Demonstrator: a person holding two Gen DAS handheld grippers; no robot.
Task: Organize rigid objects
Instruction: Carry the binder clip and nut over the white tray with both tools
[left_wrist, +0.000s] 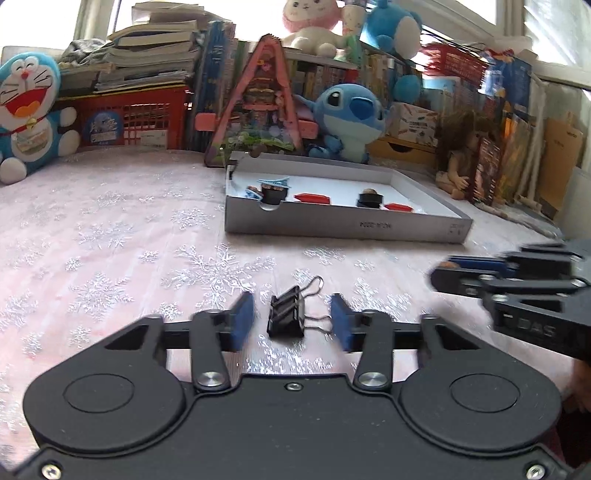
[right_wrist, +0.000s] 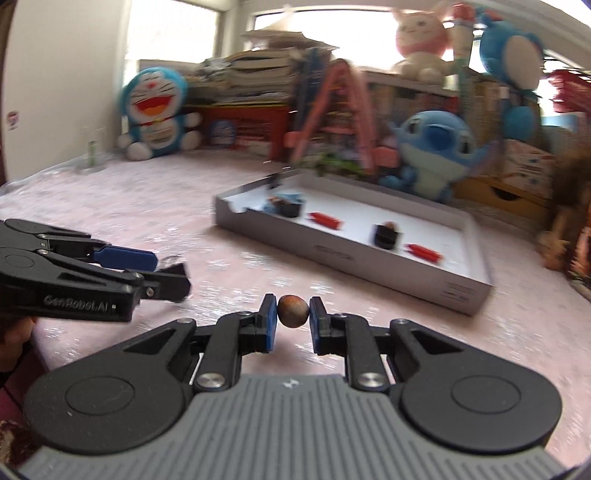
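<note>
Your left gripper (left_wrist: 291, 321) is spread wide around the binder clip (left_wrist: 287, 316), which lies on the tablecloth (left_wrist: 110, 240) dead centre, long axis running away from you. Your right gripper (right_wrist: 293, 314) is clamped on a brown nut (right_wrist: 293, 311); the tray (right_wrist: 354, 266) lies ahead-right.

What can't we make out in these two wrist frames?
- Tray items near the front wall: bases hidden by that wall, left wrist view.
- Same items in right wrist view: motion blur, too smeared to identify.
- Right gripper in left wrist view: blurred and cut by the frame edge; the ball it holds barely shows.
</note>
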